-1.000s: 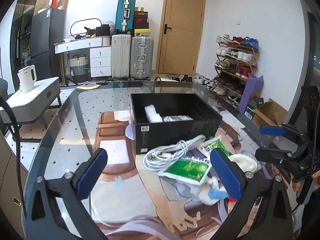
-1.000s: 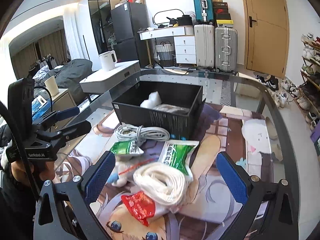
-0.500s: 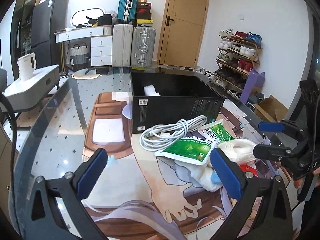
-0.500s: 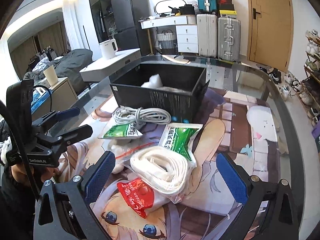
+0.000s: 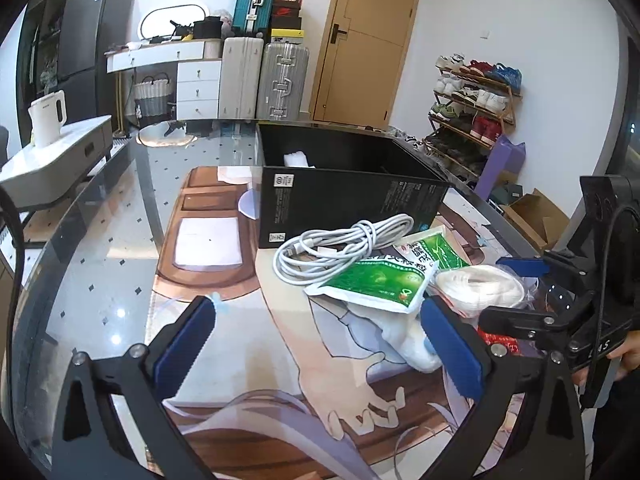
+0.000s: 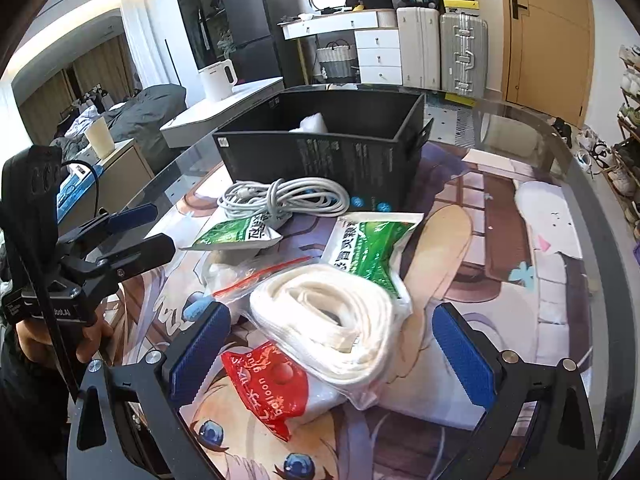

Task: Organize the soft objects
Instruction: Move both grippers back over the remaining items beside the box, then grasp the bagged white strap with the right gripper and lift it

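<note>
A black box stands on the glass table with white soft items inside. In front of it lies a pile: a coiled white cable, two green packets, a bagged roll of white strap, a red packet and a white cloth bag. My left gripper is open and empty, low over the mat left of the pile. My right gripper is open around the white strap roll, not closed on it.
The round glass table carries a printed mat. Each gripper shows in the other's view, the right and the left. A white side cabinet with a kettle, suitcases and a shoe rack stand beyond.
Both grippers have dropped lower and moved in toward the pile. The right gripper's open fingers now flank the white strap roll. Nothing was grasped.
</note>
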`<action>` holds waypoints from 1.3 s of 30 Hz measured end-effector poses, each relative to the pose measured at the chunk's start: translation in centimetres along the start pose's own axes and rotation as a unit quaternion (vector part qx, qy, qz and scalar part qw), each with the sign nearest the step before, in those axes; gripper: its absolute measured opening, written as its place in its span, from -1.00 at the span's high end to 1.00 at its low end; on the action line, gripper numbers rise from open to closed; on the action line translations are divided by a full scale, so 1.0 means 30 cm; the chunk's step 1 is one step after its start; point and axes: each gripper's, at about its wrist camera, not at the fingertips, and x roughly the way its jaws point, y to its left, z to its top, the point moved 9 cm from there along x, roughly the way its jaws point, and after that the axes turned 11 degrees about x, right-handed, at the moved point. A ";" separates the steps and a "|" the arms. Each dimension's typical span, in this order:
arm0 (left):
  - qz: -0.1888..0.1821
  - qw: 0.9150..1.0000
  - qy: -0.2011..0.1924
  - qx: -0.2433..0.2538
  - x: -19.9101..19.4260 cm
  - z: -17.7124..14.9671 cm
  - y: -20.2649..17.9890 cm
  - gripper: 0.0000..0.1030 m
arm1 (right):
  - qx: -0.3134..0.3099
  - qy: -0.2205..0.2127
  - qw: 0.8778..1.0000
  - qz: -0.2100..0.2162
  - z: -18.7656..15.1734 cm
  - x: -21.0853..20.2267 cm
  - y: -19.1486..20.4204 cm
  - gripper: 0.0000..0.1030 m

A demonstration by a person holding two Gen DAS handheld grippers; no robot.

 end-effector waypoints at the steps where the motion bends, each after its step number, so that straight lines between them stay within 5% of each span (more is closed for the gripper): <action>1: 0.002 1.000 -0.001 0.004 0.001 0.002 -0.006 -1.00 | -0.001 -0.001 1.000 -0.001 0.001 0.005 0.000 -0.99; 34: -0.001 1.000 0.006 0.022 0.003 -0.010 -0.027 -1.00 | 0.050 0.002 0.998 0.041 0.017 0.062 -0.016 -0.96; 39: 0.000 1.000 0.006 0.023 0.003 -0.010 -0.028 -1.00 | 0.046 0.003 0.998 0.046 0.015 0.069 -0.010 -0.79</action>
